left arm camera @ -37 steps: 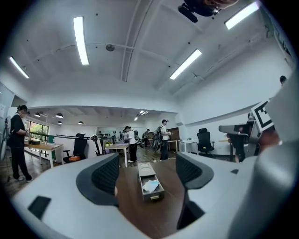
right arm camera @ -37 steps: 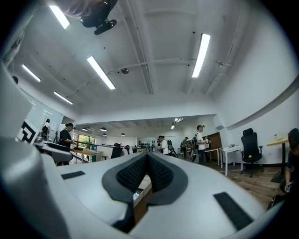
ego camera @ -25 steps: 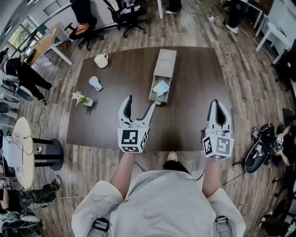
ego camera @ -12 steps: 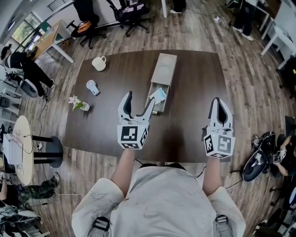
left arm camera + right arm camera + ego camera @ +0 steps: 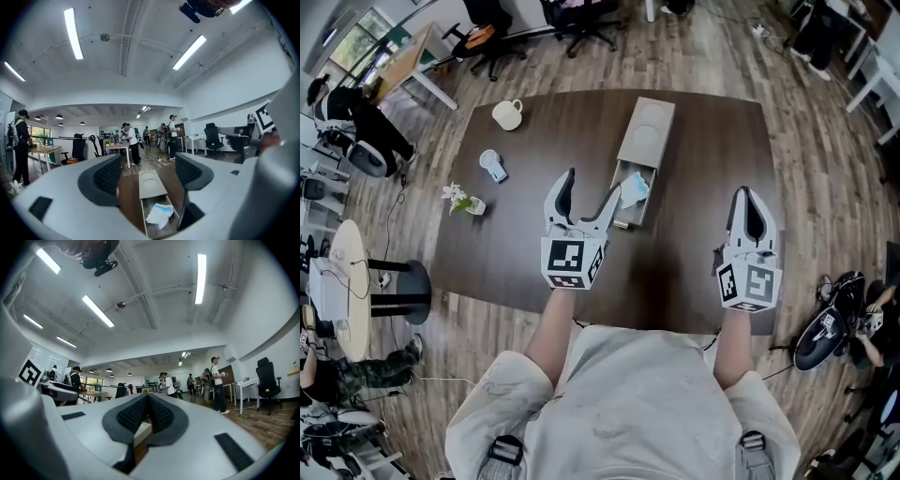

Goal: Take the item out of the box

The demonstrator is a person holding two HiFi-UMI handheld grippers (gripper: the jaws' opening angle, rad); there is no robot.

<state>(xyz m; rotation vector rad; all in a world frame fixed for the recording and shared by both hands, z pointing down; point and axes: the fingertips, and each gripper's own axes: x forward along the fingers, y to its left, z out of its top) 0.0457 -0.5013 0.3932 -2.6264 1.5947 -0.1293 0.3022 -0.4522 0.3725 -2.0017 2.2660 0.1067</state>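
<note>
We judge this to be the approach: the item is not yet out. Our left gripper (image 5: 590, 192) hangs over the surface (image 5: 703, 159), its jaws wide apart and empty, aimed along the grey box (image 5: 645, 139), whose near end stands slid open like a drawer. The item (image 5: 159, 214) lies inside that open part. It is a limp, crumpled thing, white with a pale blue patch, and we cannot tell whether it is a soft packet or a cloth. Our right gripper (image 5: 749, 208) is well off to the side near the surface's edge, its jaws pressed together on nothing. The next move, we think, calls for lowering the left jaws into the open part, one on each side of the item and clear of the thin walls, then closing gently. Being soft, it should bunch and lift easily, though the box may shift if nudged.
</note>
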